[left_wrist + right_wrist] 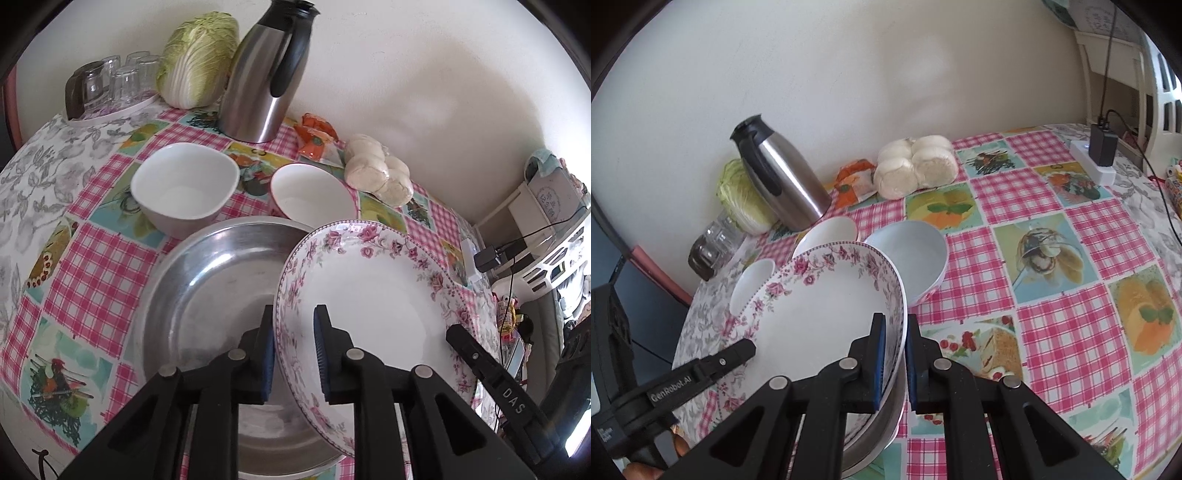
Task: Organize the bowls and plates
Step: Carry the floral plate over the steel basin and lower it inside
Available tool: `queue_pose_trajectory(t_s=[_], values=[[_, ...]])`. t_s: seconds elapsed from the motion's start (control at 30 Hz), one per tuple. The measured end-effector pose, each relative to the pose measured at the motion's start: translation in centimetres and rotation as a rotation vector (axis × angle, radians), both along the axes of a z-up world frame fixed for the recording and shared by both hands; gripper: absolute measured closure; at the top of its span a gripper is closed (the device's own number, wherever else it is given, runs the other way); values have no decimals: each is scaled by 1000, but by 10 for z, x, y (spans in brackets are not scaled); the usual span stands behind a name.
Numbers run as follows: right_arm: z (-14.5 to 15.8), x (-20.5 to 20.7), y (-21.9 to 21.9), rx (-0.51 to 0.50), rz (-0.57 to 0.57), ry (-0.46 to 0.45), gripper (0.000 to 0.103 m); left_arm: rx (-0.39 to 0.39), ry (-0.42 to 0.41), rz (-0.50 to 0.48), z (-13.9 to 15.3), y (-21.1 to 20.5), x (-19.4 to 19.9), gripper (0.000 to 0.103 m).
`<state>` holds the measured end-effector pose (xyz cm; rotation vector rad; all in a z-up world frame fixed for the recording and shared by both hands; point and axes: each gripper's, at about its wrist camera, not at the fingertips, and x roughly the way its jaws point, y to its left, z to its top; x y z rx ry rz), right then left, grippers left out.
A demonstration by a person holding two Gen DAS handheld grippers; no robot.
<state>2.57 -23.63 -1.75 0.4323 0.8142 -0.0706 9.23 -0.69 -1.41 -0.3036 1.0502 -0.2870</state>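
A white plate with a pink floral rim hangs tilted over a large steel basin. My left gripper straddles the plate's left rim. Its outer pad lies by the rim and its inner pad stands a little off the white inside, so it is open. My right gripper is shut on the plate's right rim. The basin's edge shows beneath. One right finger shows in the left wrist view. Behind the basin stand a white squarish bowl and a red-rimmed bowl.
Along the wall stand a steel jug, a cabbage, glasses on a tray, an orange packet and bagged buns. A charger on a white power strip sits far right. A small bowl lies left of the plate.
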Motion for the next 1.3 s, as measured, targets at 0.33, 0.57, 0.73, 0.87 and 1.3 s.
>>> queue_pose_trajectory(t_s=[0.33, 0.57, 0.73, 0.87, 1.3], values=[[-15, 17, 54, -66, 136, 45, 91, 1, 20, 78, -5, 50, 6, 85], [-31, 25, 69, -116, 170, 105, 90, 25, 126, 98, -31, 60, 14, 84], [-40, 27, 66, -126, 166, 136, 90, 59, 165, 78, -43, 53, 15, 84], [-46, 30, 64, -129, 163, 160, 90, 57, 209, 68, -55, 50, 19, 84], [-63, 40, 61, -135, 182, 201, 87, 97, 220, 60, -66, 42, 26, 83]])
